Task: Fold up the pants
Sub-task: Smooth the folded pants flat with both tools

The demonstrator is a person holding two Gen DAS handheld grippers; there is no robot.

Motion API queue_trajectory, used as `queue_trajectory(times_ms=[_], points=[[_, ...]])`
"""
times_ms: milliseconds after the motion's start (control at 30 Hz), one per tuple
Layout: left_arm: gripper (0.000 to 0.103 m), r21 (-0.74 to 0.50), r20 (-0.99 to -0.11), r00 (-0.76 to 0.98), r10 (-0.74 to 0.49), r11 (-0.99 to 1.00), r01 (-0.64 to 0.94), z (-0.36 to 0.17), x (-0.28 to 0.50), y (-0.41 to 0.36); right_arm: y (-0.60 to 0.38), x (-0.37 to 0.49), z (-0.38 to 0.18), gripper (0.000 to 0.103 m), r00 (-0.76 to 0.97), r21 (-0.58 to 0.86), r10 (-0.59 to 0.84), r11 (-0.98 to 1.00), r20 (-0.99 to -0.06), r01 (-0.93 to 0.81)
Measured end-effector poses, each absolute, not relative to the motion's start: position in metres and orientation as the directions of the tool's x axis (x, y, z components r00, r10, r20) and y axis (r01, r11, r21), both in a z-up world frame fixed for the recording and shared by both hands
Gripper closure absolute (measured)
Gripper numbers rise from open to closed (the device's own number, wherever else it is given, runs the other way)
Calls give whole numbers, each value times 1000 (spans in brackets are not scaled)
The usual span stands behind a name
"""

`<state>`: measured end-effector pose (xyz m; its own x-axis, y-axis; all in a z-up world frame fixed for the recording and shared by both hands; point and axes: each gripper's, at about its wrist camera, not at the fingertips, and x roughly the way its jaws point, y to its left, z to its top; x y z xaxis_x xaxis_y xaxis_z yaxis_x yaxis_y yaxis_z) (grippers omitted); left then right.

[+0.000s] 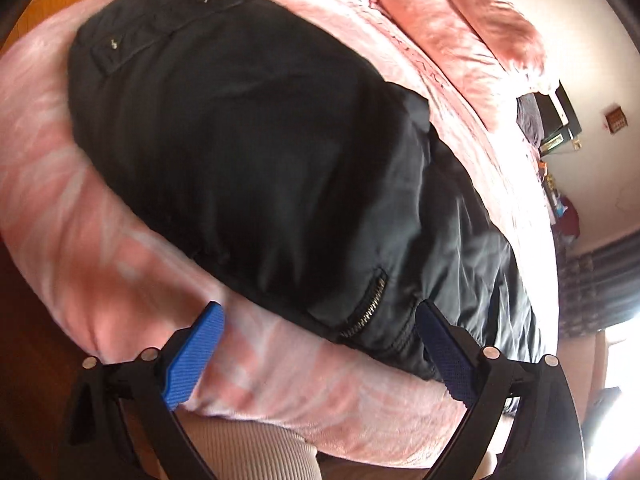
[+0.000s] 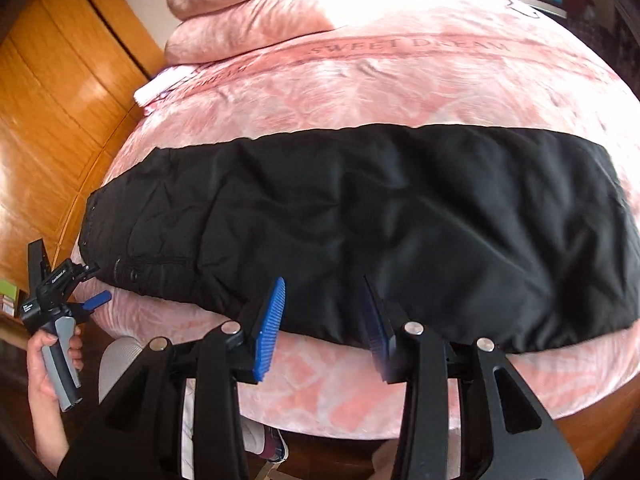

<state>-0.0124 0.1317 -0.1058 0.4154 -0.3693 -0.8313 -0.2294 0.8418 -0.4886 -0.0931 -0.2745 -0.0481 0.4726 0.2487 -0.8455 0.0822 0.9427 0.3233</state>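
Observation:
Black pants (image 2: 360, 220) lie folded lengthwise in a long band across the pink bed cover (image 2: 360, 92), close to its near edge. My right gripper (image 2: 323, 280) hovers over the band's near edge, open, with nothing between its blue fingers (image 2: 272, 316). In the left wrist view the pants (image 1: 248, 152) fill the middle, and a zipped pocket (image 1: 366, 306) shows near their edge. My left gripper (image 1: 320, 305) is spread wide and open just before that edge, empty. A hand holds the left gripper (image 2: 94, 300) off the pants' left end.
Pink pillows (image 2: 256, 12) are stacked at the head of the bed. A wooden wardrobe (image 2: 60, 80) stands to the left. The person's ribbed light trouser leg (image 1: 248, 452) presses against the bed edge, with shoes (image 2: 268, 444) on the floor. A cluttered shelf (image 1: 556, 128) and a curtain (image 1: 600, 280) are beyond.

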Motion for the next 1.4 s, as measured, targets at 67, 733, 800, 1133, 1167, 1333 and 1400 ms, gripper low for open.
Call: queue_trajectory(times_ms=[67, 733, 800, 1133, 1167, 1333, 1400], points=[[7, -501, -827, 417, -377, 831, -243, -115, -7, 137, -253, -79, -55, 64, 454, 281, 230, 959, -861, 47], [13, -572, -782, 481, -397, 764, -299, -123, 6, 213, -178, -41, -61, 58, 420, 185, 199, 980, -886, -74], [22, -591, -763, 510, -398, 750, -299, -125, 11, 218, -173, -37, -65, 56, 408, 186, 200, 980, -891, -74], [86, -651, -616, 700, -361, 734, -193, -84, -14, 227, -172, -35, -82, 41, 381, 186, 185, 982, -906, -36], [86, -647, -612, 707, -355, 739, -188, -81, -16, 225, -173, -35, -83, 41, 380, 187, 186, 982, -906, -35], [84, -585, -730, 593, -341, 760, -284, -126, -6, 229, -173, -33, -91, 41, 372, 183, 181, 983, -910, -30], [82, -569, -734, 591, -336, 778, -265, -120, -7, 230, -174, -34, -91, 41, 374, 183, 183, 982, -909, -35]])
